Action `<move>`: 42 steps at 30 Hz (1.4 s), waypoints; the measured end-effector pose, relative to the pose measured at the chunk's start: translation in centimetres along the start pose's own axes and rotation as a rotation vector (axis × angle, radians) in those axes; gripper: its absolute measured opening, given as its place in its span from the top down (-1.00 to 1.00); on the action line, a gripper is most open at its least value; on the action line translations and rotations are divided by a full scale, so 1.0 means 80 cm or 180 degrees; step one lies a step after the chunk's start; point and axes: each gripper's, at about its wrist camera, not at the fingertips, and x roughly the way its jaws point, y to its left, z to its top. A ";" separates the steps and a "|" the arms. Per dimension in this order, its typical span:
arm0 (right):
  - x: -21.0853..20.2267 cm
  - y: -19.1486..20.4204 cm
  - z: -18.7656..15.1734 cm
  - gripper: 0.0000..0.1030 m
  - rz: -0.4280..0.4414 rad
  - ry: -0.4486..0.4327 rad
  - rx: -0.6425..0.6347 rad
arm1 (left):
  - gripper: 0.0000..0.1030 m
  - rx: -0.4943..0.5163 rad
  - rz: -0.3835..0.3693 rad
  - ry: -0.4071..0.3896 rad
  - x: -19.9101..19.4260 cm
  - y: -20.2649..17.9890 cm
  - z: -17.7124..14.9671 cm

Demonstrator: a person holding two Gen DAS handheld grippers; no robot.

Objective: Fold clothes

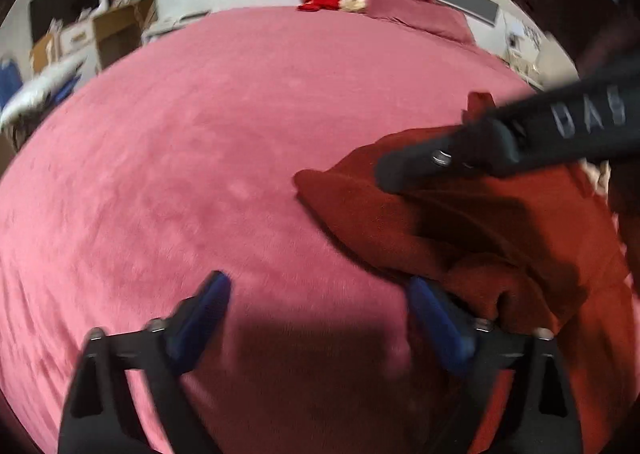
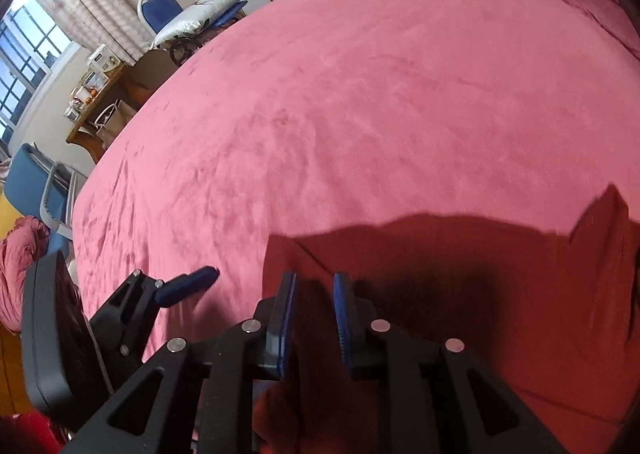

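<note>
Item: dark red garment (image 1: 480, 221), bunched on pink bedspread (image 1: 200, 133) | my left gripper (image 1: 320, 318) spread, empty, beside it | my right gripper (image 2: 316, 314) narrowly parted over cloth, pinch unclear | step: arranging; next: find an edge.

the bedspread (image 2: 360, 93) is pink plush cloth, matt and softly napped. the dark red garment (image 1: 500, 221) looks fuzzy. gripper arms are matt black plastic with shiny metal screws.
</note>
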 end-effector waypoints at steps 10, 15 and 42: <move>-0.012 0.004 -0.019 0.64 0.0094 -0.0061 0.0057 | 0.86 -0.0383 -0.0297 0.0134 -0.037 0.024 -0.043; -0.016 0.016 -0.017 0.64 0.0121 -0.0038 -0.0012 | 0.06 -0.0426 -0.0713 0.0059 -0.037 0.014 -0.030; 0.033 0.010 -0.009 0.63 0.0225 0.0434 0.0123 | -0.01 0.0638 -0.0975 0.0008 -0.051 -0.062 -0.025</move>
